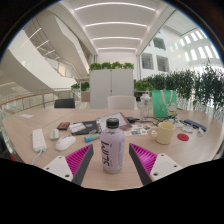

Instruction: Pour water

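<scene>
A pale pink bottle with a dark cap and black lettering stands upright on the wooden table. It sits between the two fingers of my gripper, which is open. A narrow strip of table shows between the bottle and each pink pad. A yellow cup stands on the table beyond the right finger. Farther back on that side is a clear green jug.
Small items lie across the table beyond the bottle: a white mouse, a white box, a teal strip and a red disc. Green plants and a white counter stand behind the table.
</scene>
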{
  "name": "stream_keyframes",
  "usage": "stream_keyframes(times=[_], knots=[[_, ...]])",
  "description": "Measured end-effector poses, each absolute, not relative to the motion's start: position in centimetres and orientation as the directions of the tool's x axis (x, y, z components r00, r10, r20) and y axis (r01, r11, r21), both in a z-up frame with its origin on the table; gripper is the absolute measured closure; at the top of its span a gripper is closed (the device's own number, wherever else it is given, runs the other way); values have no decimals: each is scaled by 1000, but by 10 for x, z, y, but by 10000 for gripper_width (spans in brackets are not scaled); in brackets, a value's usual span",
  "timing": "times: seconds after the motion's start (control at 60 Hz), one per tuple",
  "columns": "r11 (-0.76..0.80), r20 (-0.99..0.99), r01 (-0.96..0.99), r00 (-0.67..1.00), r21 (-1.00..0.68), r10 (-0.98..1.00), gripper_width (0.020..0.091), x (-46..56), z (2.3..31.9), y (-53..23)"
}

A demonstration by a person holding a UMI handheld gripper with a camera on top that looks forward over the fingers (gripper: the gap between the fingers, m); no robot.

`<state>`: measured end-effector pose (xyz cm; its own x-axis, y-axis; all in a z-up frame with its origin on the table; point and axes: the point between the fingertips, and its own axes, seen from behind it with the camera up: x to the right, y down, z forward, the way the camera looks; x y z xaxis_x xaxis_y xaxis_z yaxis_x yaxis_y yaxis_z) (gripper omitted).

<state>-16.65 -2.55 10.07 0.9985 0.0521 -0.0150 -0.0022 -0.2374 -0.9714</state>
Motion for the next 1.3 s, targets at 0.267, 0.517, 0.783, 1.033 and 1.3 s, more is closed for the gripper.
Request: stream_keyframes(times=[0.267, 0.517, 0.783, 1.033, 1.3], knots=[[-232, 6, 20, 998, -973, 60, 556, -171, 71, 52], [-223, -24, -3, 996, -975, 90, 646, -177, 71, 63], [-354, -333, -255, 926, -900, 178, 719, -191, 112, 92], [-355, -925, -859, 379, -368, 42, 720, -83, 205, 177], [-279, -820, -774, -560, 568, -116, 720, 3, 184, 200]])
